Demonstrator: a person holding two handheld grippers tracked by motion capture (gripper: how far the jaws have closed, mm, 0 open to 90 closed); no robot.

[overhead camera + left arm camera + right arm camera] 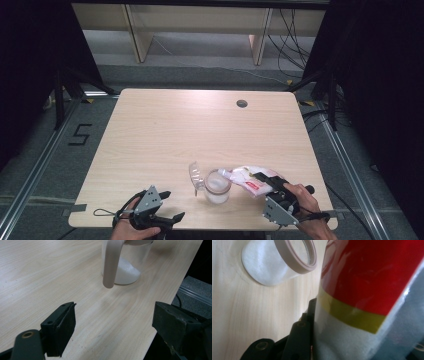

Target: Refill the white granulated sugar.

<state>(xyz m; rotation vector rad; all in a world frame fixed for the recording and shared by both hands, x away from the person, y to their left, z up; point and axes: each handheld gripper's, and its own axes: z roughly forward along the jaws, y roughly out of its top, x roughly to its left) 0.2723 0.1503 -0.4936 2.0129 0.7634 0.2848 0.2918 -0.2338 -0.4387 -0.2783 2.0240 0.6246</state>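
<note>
Right tongs [264,179] clamp bag [248,179] — red-and-yellow label, writing unreadable — over jar [217,186].

High camera overlooking the table [165,130]; both gripper cameras close, low, sharing the jar [217,186].

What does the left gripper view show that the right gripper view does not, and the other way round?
Left gripper view alone: the left gripper, jaws wide apart with bare table between them, and the jar's pale hanging clasp. Right gripper view alone: the bag with its red and yellow print, pressed against a black jaw of the right gripper, and the jar's round rim. Both: the glass jar holding white powder, standing on the wooden table.
</note>
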